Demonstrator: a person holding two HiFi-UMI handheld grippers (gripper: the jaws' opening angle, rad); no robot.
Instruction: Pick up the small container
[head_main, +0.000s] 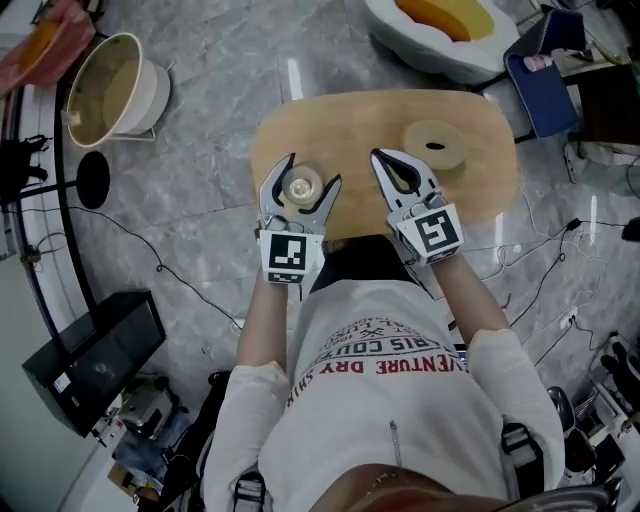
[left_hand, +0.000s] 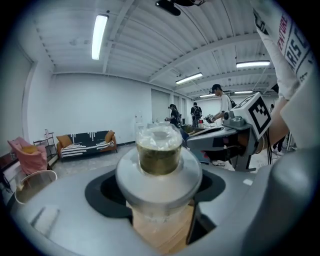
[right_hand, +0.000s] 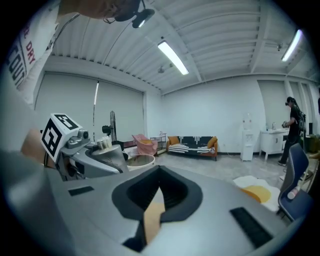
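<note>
A person in a white printed T-shirt (head_main: 385, 400) stands over a small wooden table (head_main: 480, 190) on a grey marble floor (head_main: 210, 150), a hand-held gripper in each hand. The left gripper (head_main: 312, 172) has its fingers (left_hand: 60, 210) closed round the small container (head_main: 300, 186), a clear-topped pot with yellowish-brown contents and a broad pale collar. The pot sits seated in the dark hollow between the fingers, above the near left part of the table. Whether it has left the wood cannot be made out.

The right gripper (head_main: 382, 158) hovers just beside it over the middle of the table. Its fingers (right_hand: 225, 200) are drawn almost together, leaving only a thin slit through which the table shows, and they grip nothing.

A round wooden disc (head_main: 434, 143) lies on the far right of the table, well apart from the container. Off the table stand a cream bucket (head_main: 110, 85) at far left, a black box (head_main: 95, 355) near the person's left side, and a blue chair (head_main: 540, 85) at far right. A striped sofa (left_hand: 87, 142) lines the white back wall.
</note>
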